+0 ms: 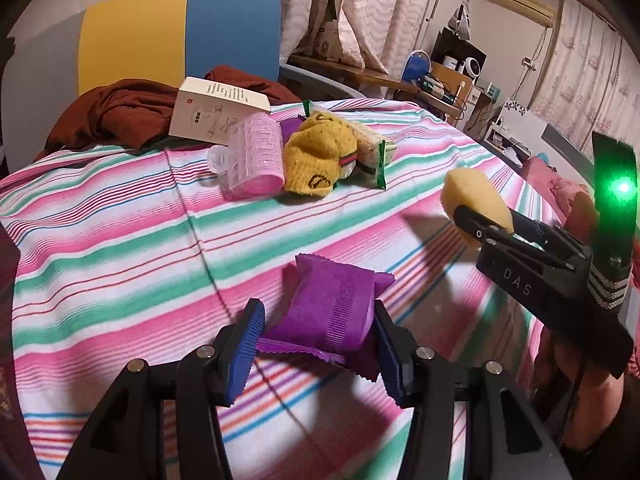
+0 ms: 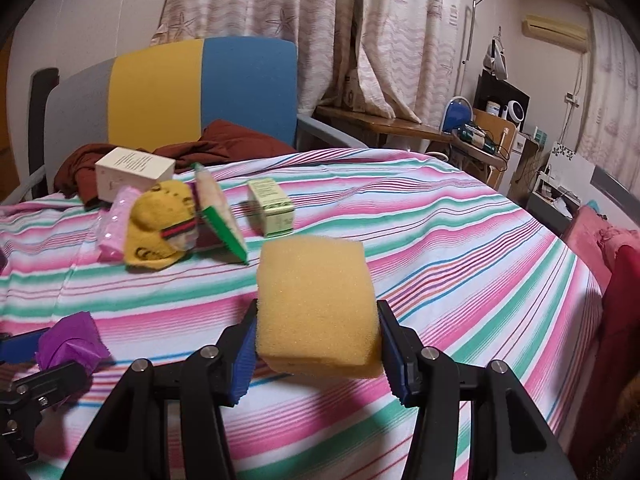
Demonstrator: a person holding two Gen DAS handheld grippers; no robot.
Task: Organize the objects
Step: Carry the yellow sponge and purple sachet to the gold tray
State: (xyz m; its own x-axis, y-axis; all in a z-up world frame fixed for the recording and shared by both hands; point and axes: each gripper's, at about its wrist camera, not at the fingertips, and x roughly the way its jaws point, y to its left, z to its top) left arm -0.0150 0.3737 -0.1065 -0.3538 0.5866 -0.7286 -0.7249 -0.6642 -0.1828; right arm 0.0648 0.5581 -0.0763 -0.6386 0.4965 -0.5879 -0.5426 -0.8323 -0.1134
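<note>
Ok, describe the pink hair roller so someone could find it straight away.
On the striped bedspread, look at the cluster of things in front of the white box. The pink hair roller lies at its left end, beside the yellow sock. It is the only translucent, ridged cylinder there.

Between the left gripper's [image 1: 316, 344] blue pads [image 1: 246, 344] sits a purple packet [image 1: 336, 312], and between the right gripper's [image 2: 318, 346] blue pads, a yellow sponge [image 2: 316, 304]. Under both lies a sheet [image 1: 132, 248] striped pink, green and white with thin blue and red lines. Ahead of the tools lie a pink roller [image 1: 256, 156], a mustard sock [image 1: 316, 156] with a red-and-green band, a white box [image 1: 218, 110], a pale green box [image 2: 272, 208], a rust-brown cloth [image 1: 120, 112], and a yellow-and-blue chair back [image 1: 180, 32].
</note>
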